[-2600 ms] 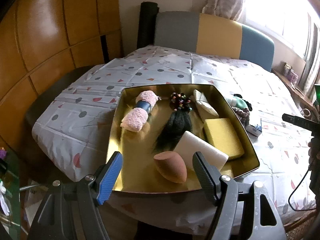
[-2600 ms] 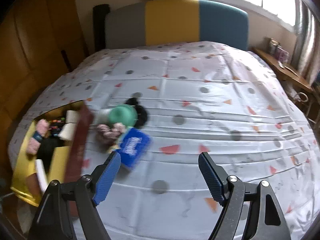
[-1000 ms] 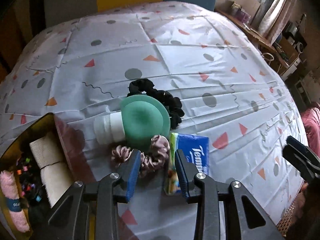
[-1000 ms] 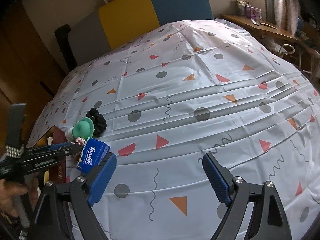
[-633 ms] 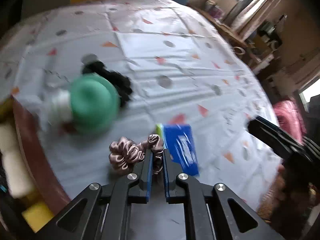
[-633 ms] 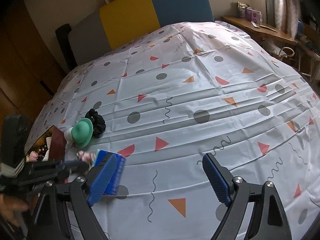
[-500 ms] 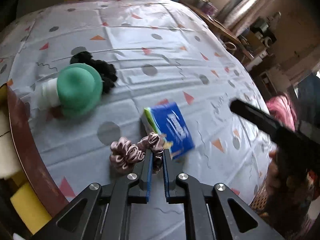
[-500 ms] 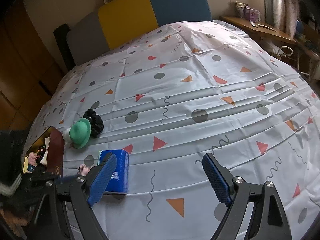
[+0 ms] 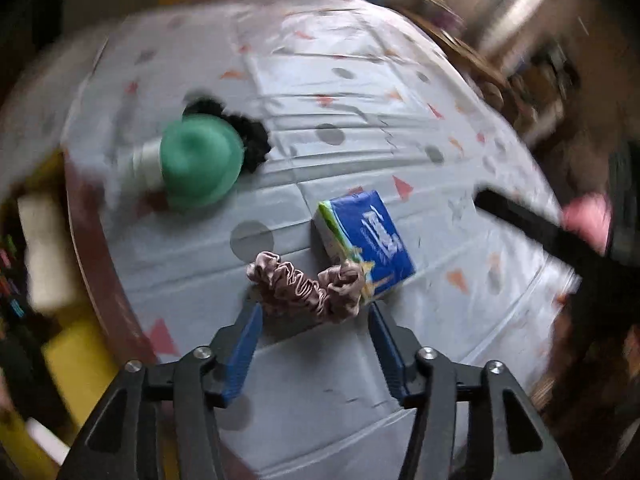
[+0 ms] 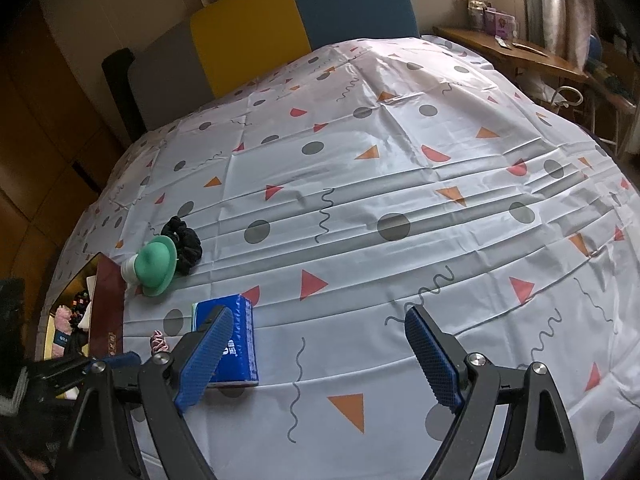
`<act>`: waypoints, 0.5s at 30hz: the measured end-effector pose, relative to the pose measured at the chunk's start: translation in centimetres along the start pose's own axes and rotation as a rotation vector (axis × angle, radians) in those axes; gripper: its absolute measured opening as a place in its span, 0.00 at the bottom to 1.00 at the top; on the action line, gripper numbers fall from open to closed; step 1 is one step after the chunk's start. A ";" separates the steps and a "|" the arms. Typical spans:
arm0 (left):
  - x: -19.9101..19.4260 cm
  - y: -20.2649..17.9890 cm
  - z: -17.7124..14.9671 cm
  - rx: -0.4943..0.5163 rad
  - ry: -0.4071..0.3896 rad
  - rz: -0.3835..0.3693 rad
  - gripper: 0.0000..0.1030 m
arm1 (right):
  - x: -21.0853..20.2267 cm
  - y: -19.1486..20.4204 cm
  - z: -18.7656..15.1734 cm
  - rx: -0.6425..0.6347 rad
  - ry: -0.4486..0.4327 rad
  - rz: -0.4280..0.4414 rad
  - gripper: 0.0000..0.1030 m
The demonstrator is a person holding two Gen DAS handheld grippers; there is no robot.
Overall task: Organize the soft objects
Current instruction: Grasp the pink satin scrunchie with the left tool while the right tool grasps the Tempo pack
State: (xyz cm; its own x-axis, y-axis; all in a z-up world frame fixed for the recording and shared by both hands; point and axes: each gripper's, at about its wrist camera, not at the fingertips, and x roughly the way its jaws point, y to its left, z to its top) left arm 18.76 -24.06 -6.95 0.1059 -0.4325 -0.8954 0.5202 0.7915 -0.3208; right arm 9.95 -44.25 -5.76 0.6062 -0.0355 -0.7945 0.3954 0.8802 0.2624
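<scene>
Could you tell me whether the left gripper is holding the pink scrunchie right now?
No. The left gripper has just opened; the pink scrunchie lies loose on the cloth.

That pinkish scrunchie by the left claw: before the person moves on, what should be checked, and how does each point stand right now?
1. Left gripper has let go: ok. Its jaws have just been opening, and the pink scrunchie lies ahead of the tips, not pinched.
2. Scrunchie resting on the tablecloth: ok.
3. Scrunchie clear of the blue tissue pack: not ok, one end lies against the pack.
4. Right gripper free to work: ok, open with nothing between its fingers.
5. Other soft things on the cloth, green puff and black scrunchie, in plain sight: ok.
6. Room in the gold tray: cannot tell, mostly out of view.
</scene>
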 end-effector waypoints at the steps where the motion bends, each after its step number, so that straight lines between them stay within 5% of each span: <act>1: 0.2 0.5 0.2 -0.058 0.002 -0.027 0.55 | 0.0 0.0 0.0 0.002 0.000 -0.001 0.86; 4: 1.1 1.7 0.9 -0.201 0.004 -0.067 0.55 | 0.1 -0.1 0.0 0.007 0.006 0.003 0.86; 15: 3.5 0.9 1.8 -0.252 -0.015 0.067 0.52 | 0.4 0.1 -0.1 0.002 0.016 0.002 0.86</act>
State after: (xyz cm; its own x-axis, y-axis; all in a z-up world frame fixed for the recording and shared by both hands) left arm 21.08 -25.60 -9.79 0.1466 -0.3804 -0.9131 0.2846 0.9003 -0.3293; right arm 10.17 -44.14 -6.05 0.5962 -0.0264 -0.8024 0.3955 0.8794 0.2649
